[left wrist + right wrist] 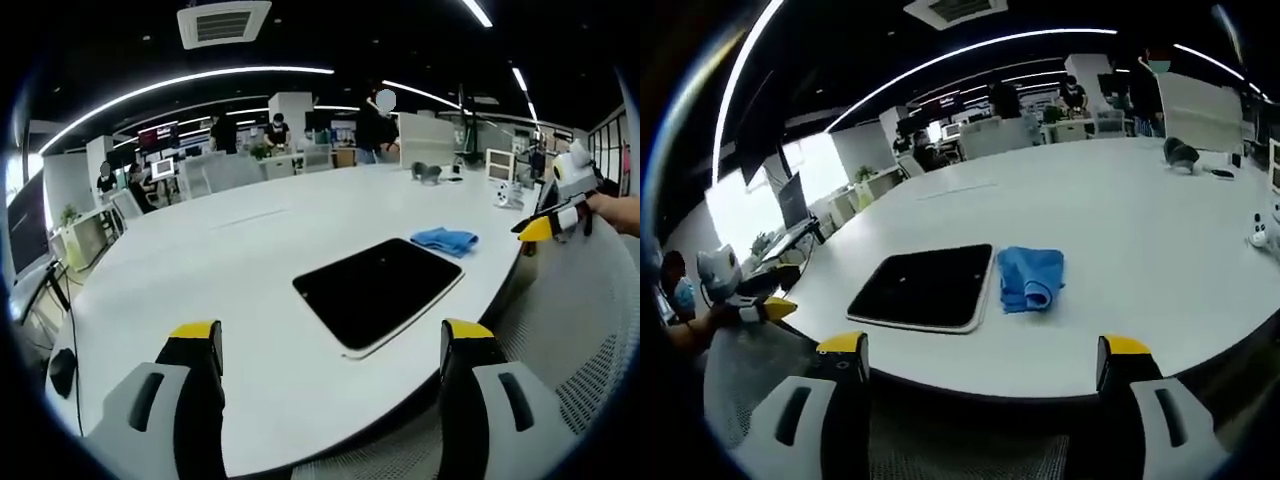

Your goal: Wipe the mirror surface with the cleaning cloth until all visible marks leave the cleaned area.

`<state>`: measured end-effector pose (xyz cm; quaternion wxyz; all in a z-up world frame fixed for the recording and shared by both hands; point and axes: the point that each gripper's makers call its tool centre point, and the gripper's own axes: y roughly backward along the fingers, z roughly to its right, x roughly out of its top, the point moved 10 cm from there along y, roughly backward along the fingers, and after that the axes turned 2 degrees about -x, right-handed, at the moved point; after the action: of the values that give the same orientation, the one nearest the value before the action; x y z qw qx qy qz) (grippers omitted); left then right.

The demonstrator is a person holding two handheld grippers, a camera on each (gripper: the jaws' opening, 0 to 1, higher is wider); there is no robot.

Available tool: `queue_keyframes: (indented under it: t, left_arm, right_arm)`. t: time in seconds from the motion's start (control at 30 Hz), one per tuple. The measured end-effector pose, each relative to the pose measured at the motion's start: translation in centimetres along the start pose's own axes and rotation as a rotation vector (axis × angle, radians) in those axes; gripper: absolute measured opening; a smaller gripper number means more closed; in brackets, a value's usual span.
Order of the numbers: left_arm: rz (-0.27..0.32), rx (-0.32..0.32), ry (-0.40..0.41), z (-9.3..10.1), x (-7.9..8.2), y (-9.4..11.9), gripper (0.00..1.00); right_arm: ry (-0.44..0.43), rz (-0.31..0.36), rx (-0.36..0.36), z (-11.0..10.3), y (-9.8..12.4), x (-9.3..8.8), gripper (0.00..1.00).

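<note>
mirror (928, 287) lying flat on the big white table (1120, 240), near its edge | blue cleaning cloth (1031, 277) bunched up right beside the mirror's right side, nobody touching it | left gripper (333, 345) jaws wide apart, holding nothing | right gripper (977, 362) same deal, spread apart over the table edge

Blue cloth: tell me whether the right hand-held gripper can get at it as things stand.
Probably yes. The right hand-held gripper is open and empty, facing the blue cloth, which lies uncovered on the white table beside the mirror, with only bare tabletop between.
</note>
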<state>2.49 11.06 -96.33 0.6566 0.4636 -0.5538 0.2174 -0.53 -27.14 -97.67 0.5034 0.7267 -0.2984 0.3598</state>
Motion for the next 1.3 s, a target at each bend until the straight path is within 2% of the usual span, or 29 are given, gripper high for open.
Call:
queue_keyframes:
  t: [0.1, 0.17, 0.23, 0.5, 0.7, 0.8, 0.9, 1.0, 1.1, 1.3]
  left_arm:
    - [0.001, -0.002, 0.001, 0.0, 0.0, 0.0, 0.88]
    - [0.003, -0.003, 0.0, 0.0, 0.0, 0.0, 0.87]
    - [0.005, -0.005, 0.001, 0.0, 0.0, 0.0, 0.87]
    - [0.011, -0.004, 0.005, 0.1, 0.1, 0.1, 0.87]
    - [0.016, -0.007, 0.006, 0.1, 0.1, 0.1, 0.87]
    - [0.018, -0.005, 0.008, 0.0, 0.1, 0.1, 0.87]
    - [0.017, -0.007, 0.009, 0.1, 0.1, 0.1, 0.86]
    - [0.017, -0.008, 0.01, 0.1, 0.1, 0.1, 0.86]
    - [0.015, -0.009, 0.012, 0.1, 0.1, 0.1, 0.85]
    - [0.009, -0.013, 0.014, 0.1, 0.1, 0.0, 0.84]
  right_arm:
    - [0.07, -0.027, -0.006, -0.1, -0.2, 0.6, 0.88]
    - [0.112, -0.021, 0.0, 0.0, -0.4, 1.1, 0.84]
    - [0.135, -0.045, -0.012, 0.2, -0.6, 1.4, 0.79]
    - [0.206, -0.044, -0.004, 0.3, -1.7, 2.7, 0.61]
    - [0.278, -0.089, 0.007, 0.5, -3.1, 2.9, 0.52]
    - [0.305, -0.108, 0.015, 0.7, -3.8, 3.2, 0.49]
    - [0.339, -0.115, 0.014, 0.9, -4.5, 3.7, 0.49]
    - [0.344, -0.113, 0.012, 1.2, -5.3, 4.3, 0.44]
    - [0.344, -0.116, 0.022, 1.3, -6.2, 4.7, 0.47]
    - [0.336, -0.121, 0.026, 1.6, -7.8, 5.3, 0.41]
